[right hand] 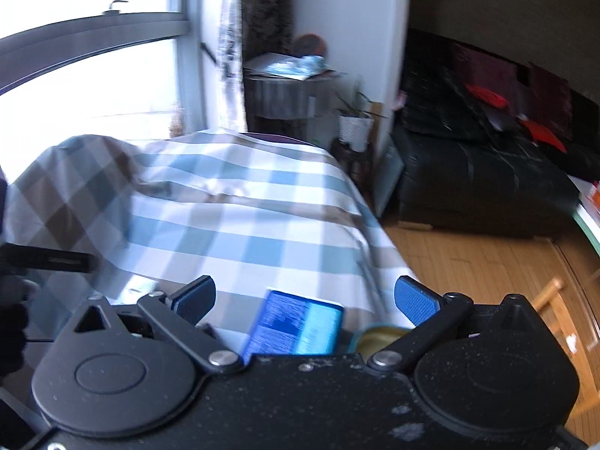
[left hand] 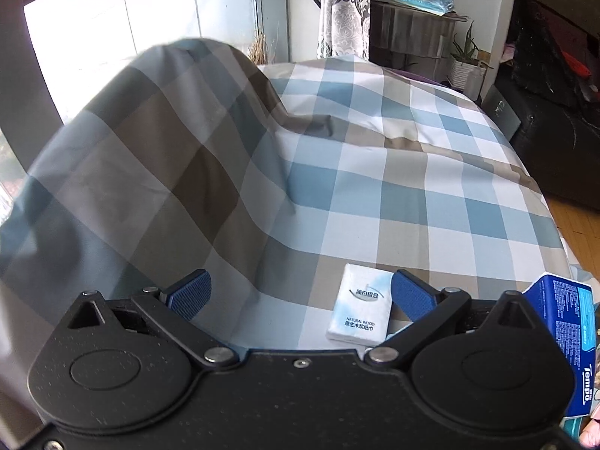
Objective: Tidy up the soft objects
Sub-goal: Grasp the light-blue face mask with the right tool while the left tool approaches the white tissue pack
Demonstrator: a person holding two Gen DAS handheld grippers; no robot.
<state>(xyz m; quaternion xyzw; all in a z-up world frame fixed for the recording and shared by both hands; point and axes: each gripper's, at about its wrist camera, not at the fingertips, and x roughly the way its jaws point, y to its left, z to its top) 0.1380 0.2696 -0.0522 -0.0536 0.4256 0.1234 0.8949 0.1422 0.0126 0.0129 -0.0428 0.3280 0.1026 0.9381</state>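
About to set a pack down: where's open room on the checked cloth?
Free: the flat checked cloth beyond the white tissue pack, right of the raised fold. Crowded: the near edge, with that pack between the left tool's fingers and the blue Tempo box beside.

Tissue packs on a checked cloth

A small white tissue pack (left hand: 358, 305) with pale blue print lies flat on the blue, beige and white checked cloth (left hand: 412, 187), its long side running away from the camera. A blue tissue box (left hand: 566, 337), marked Tempo, stands tilted just to its right; in the right wrist view the box (right hand: 296, 324) lies near the cloth's (right hand: 243, 217) front edge.
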